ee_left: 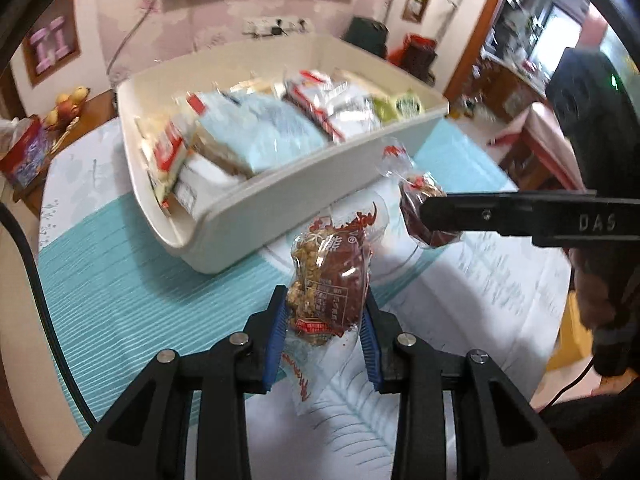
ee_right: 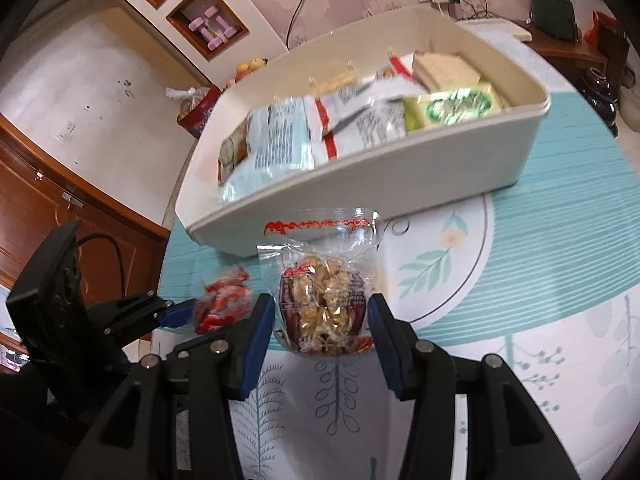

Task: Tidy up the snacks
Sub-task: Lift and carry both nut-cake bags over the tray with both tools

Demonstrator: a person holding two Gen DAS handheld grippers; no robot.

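Claws each had one wrapped date-and-walnut snack, both clear of the tabletop [ee_right: 540, 240] and just short of the cream bin [ee_left: 304, 200].

Left claw [ee_left: 326, 320] was clamped on its snack [ee_left: 328, 280] across the lower body, blue pads pressed into the wrapper on both sides. The pinch sat on the bulky filling rather than the loose film, probably so the pack couldn't slide out. Its crimped clear tail hung below the pads, free.

Right claw [ee_right: 322, 320] bracketed the second snack [ee_right: 324, 312] at its widest part. The pack hung off the cloth between the pads, so I read that as a grip on it, though contact on the right-hand pad was hard to confirm in its own view. The left wrist view showed that same snack pinched at the claw's tip, sealed end sticking up.

Both claws pointed steeply down toward the bin's near wall, open top straight ahead. That fit a drop-in from above, not a slide across the cloth.

Bin was already crowded: pale blue packs [ee_right: 280, 140] stood on edge at one end, red-and-white packs [ee_right: 344, 120] in the middle, green packets [ee_right: 452, 108] at the far end. Like sat with like, so these two likely belonged together in whatever gap was left. Free space inside was hard to judge through the blur.

Two claws close together near one wall: collision risk if both went in at once.
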